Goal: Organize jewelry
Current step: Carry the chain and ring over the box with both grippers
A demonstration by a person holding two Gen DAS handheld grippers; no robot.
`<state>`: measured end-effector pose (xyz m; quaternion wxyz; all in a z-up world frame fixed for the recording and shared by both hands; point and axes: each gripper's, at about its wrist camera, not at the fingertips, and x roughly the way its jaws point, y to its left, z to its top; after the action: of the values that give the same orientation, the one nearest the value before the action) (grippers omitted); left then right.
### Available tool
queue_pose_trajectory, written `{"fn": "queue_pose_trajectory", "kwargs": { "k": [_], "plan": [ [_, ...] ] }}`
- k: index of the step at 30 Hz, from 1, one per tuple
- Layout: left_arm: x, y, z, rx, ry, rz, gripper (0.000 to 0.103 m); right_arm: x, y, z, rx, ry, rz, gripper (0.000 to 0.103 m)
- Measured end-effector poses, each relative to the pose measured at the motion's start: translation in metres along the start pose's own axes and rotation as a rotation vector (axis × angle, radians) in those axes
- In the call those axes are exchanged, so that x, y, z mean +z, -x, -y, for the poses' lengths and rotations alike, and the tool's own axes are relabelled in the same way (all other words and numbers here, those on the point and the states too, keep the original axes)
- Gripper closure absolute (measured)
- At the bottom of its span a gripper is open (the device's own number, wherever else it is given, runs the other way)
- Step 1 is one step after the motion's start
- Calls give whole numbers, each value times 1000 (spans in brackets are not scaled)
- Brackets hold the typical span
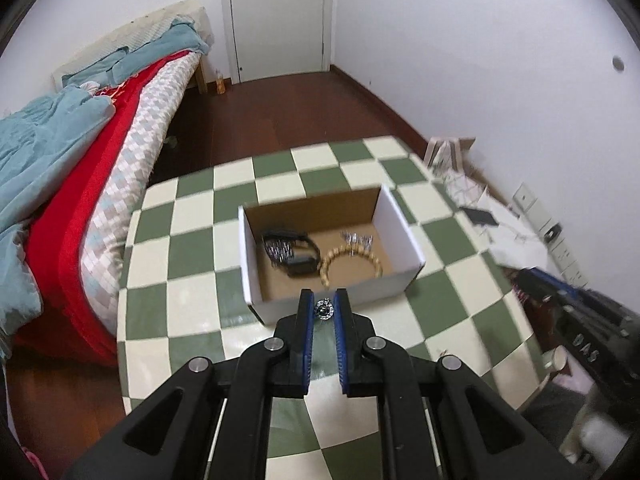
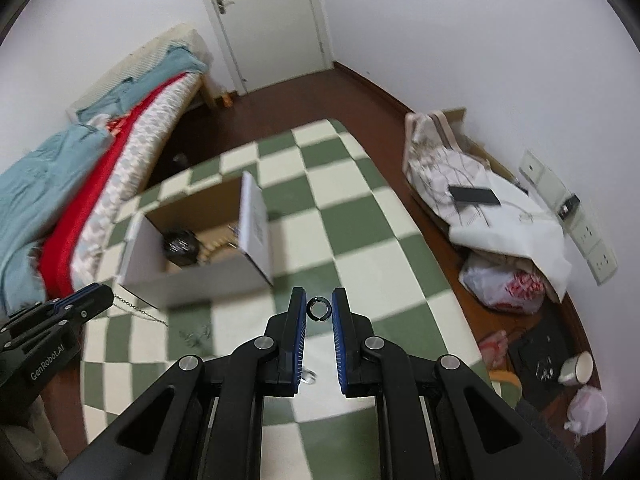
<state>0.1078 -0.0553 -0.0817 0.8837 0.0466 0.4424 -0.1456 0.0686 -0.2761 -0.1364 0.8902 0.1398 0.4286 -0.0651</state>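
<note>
My left gripper [image 1: 323,307] is shut on a small sparkling silver pendant [image 1: 323,309], just in front of the near wall of a white cardboard box [image 1: 404,216]. From the right wrist view a thin chain [image 2: 138,311] hangs from that gripper [image 2: 94,298] onto the table. The box [image 2: 140,252] holds a black watch [image 1: 298,254], a wooden bead bracelet [image 1: 352,260] and silver pieces [image 1: 356,238]. My right gripper [image 2: 319,307] is shut on a dark ring [image 2: 319,307], held above the checkered table right of the box.
The green-and-cream checkered tablecloth [image 2: 360,216] covers the table. Small silver pieces [image 2: 196,336] and a ring [image 2: 308,376] lie on it. A bed [image 1: 60,168] stands left. Bags [image 2: 480,208], a phone [image 2: 474,196] and a mug [image 2: 576,368] lie on the floor right.
</note>
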Motion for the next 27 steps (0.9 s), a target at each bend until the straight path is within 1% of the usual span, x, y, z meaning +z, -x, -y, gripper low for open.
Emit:
{"fn": "queue_pose_trajectory", "kwargs": {
  "k": [6, 9, 12, 13, 15, 18, 20, 23, 27],
  "plan": [
    [36, 37, -16, -45, 34, 62, 96, 33, 16, -31, 75, 49, 25, 89],
    [54, 49, -24, -62, 46, 84, 96, 50, 20, -44, 112, 62, 36, 89],
    [69, 52, -30, -66, 53, 98, 96, 68, 23, -58, 147, 73, 46, 89],
    [74, 49, -32, -71, 51, 92, 96, 74, 24, -64, 157, 80, 49, 89],
    [79, 39, -37, -76, 62, 73, 96, 83, 24, -72, 169, 92, 51, 89],
    [80, 13, -44, -84, 85, 10, 96, 95, 16, -86, 184, 115, 30, 89],
    [76, -11, -49, -94, 108, -48, 96, 101, 7, -92, 192, 129, 3, 89],
    [66, -41, -52, -85, 120, -116, 96, 107, -10, -100, 197, 149, -43, 89],
    [55, -70, -56, -97, 137, -191, 96, 111, -42, -106, 201, 164, -118, 89]
  ]
}}
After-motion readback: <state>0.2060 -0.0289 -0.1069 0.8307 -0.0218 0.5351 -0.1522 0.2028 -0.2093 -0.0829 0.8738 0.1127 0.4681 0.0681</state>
